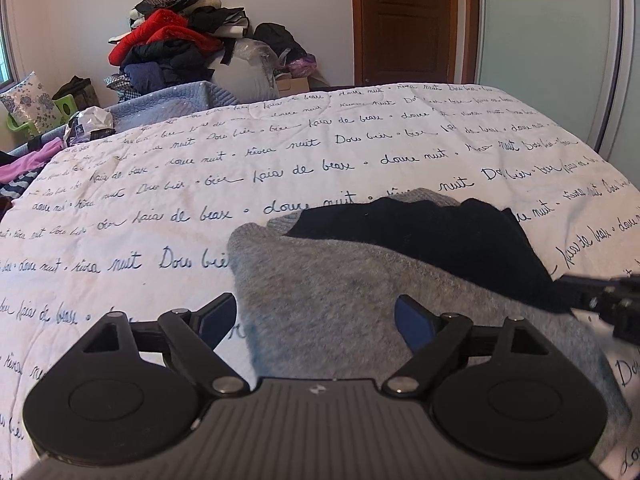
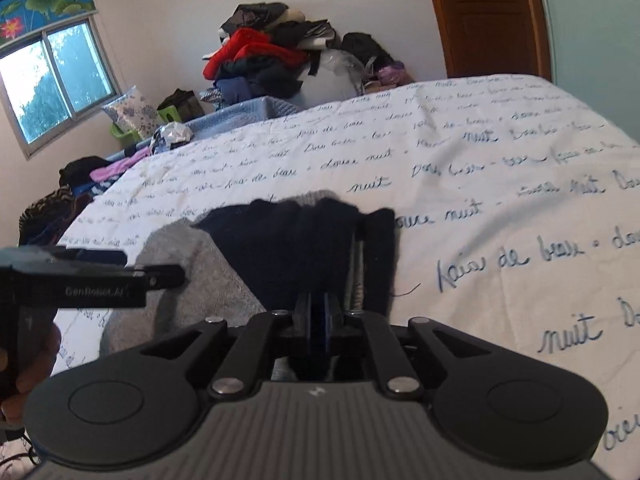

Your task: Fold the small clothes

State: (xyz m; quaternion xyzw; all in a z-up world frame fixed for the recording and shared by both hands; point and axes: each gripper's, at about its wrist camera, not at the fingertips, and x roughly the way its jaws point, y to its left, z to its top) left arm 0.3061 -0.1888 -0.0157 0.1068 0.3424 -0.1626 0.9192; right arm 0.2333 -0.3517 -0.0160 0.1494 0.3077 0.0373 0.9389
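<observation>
A small grey and black knit garment (image 1: pixel 340 280) lies partly folded on the white bed cover (image 1: pixel 280 140). Its black part (image 1: pixel 440 236) is at the far side, the grey part nearer. My left gripper (image 1: pixel 316 316) is open, with the grey part's left edge between its fingers. My right gripper (image 2: pixel 317 312) is shut on the near edge of the black part (image 2: pixel 304 248). The right gripper also shows at the right edge of the left wrist view (image 1: pixel 600 296). The left gripper shows at the left of the right wrist view (image 2: pixel 160 274).
The white cover with dark script (image 2: pixel 500 160) stretches far and right. A pile of clothes (image 1: pixel 172 36) stands against the far wall. A brown door (image 1: pixel 404 20) is at the back right. Pink and patterned clothes (image 1: pixel 24 168) lie at the bed's left edge.
</observation>
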